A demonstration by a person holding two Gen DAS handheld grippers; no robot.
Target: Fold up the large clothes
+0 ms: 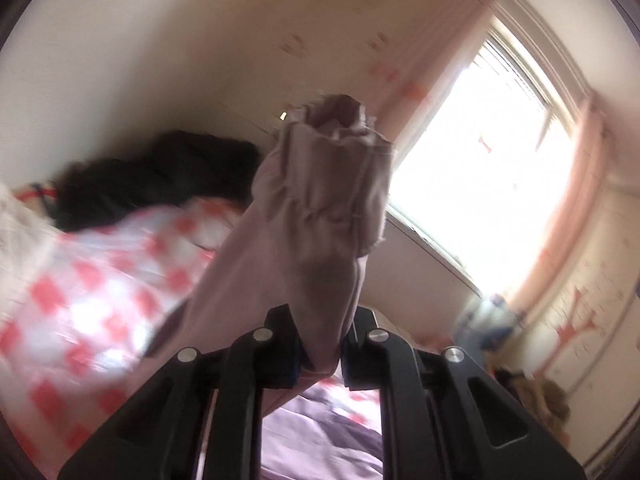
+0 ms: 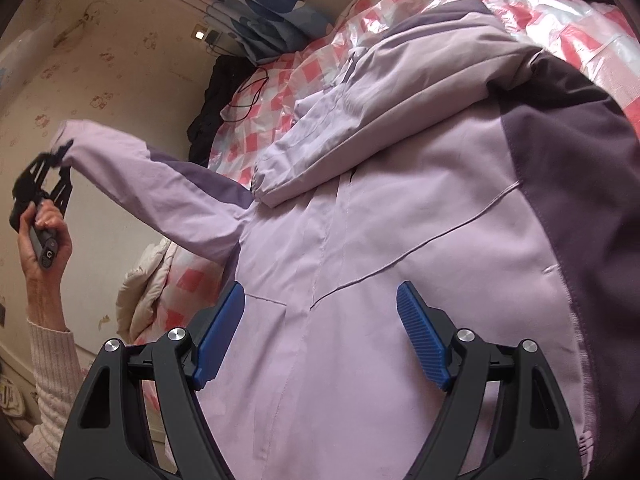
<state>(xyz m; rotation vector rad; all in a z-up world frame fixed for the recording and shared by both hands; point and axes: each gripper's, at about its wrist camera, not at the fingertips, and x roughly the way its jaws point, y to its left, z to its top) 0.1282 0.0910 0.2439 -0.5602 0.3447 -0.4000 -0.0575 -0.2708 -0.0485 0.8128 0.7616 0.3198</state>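
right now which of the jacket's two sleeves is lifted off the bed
The sleeve gripped at its cuff by the left tool; the other sleeve lies folded across the jacket's body.

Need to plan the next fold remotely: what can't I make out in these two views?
- Left claw pads: left wrist view, hidden by the pinched lilac jacket sleeve.
- Checked pink-and-white plastic sheet: same view, motion-blurred.
- Lilac-and-purple jacket hem: right wrist view, cut off by the bottom edge.

L gripper [image 2: 60,158] raised, fingers clamped; R gripper [image 2: 320,336] fingers spread wide.
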